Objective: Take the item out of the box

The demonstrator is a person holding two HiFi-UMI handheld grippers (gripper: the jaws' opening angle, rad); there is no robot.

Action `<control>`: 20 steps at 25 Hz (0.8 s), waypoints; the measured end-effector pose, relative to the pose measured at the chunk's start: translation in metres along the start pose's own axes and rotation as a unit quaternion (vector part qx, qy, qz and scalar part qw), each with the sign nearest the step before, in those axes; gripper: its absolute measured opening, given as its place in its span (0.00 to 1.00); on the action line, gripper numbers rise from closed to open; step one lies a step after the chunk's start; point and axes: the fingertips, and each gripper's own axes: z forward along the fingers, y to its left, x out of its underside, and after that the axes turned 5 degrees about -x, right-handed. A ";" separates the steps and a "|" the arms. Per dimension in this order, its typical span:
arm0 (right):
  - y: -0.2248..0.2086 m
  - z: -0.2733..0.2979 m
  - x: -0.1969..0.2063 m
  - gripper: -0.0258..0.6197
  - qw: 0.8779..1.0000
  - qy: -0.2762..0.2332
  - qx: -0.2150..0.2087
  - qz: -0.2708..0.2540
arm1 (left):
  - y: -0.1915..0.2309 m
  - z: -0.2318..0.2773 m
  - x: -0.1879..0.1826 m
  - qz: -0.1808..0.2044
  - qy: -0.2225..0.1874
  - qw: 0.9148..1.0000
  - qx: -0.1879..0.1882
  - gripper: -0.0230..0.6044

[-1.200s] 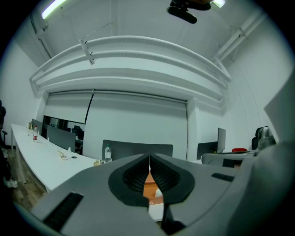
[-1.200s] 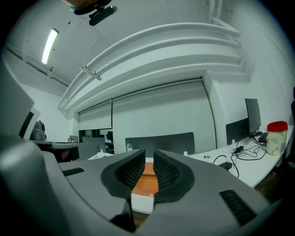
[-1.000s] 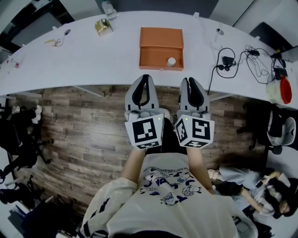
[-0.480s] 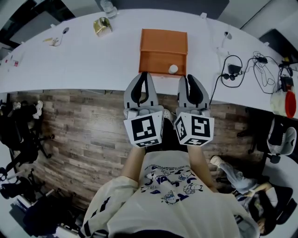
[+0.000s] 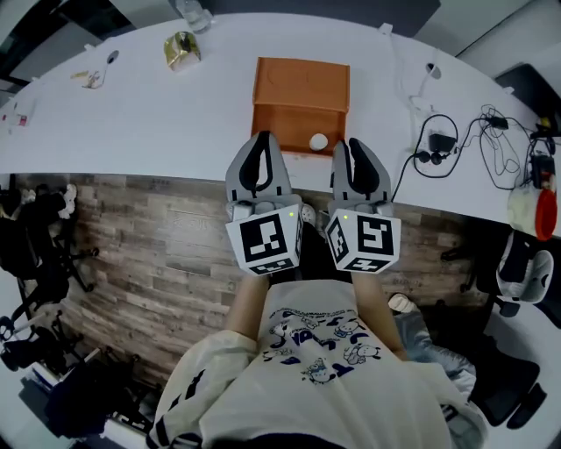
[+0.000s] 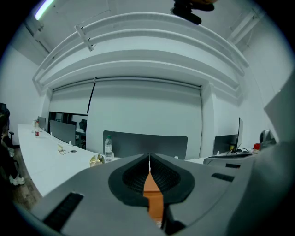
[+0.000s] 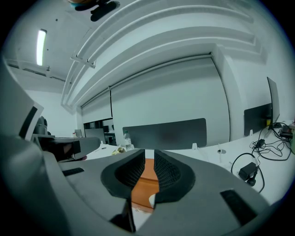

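Left hand-held gripper (image 5: 262, 138) and right hand-held gripper (image 5: 354, 143) nearer box (image 5: 301, 83), both clenched empty, white item (image 5: 319, 141) inside

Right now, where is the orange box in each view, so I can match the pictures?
Head view: the orange box sits upper centre.
Left gripper view: it shows as a thin orange strip low centre, seen behind the jaws.
Right gripper view: it is low centre, showing through the gap in the jaws.
Shared landmark: the water bottle, left of the box in all three.
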 end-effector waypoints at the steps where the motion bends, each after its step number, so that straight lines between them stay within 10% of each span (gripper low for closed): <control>1: -0.004 0.004 0.001 0.13 1.000 0.004 -0.001 0.001 | -0.002 0.004 0.001 0.001 0.003 1.000 0.000 0.07; 20: -0.034 0.070 0.030 0.13 0.997 0.068 -0.038 0.003 | 0.003 0.067 0.044 -0.013 0.061 0.997 -0.038 0.07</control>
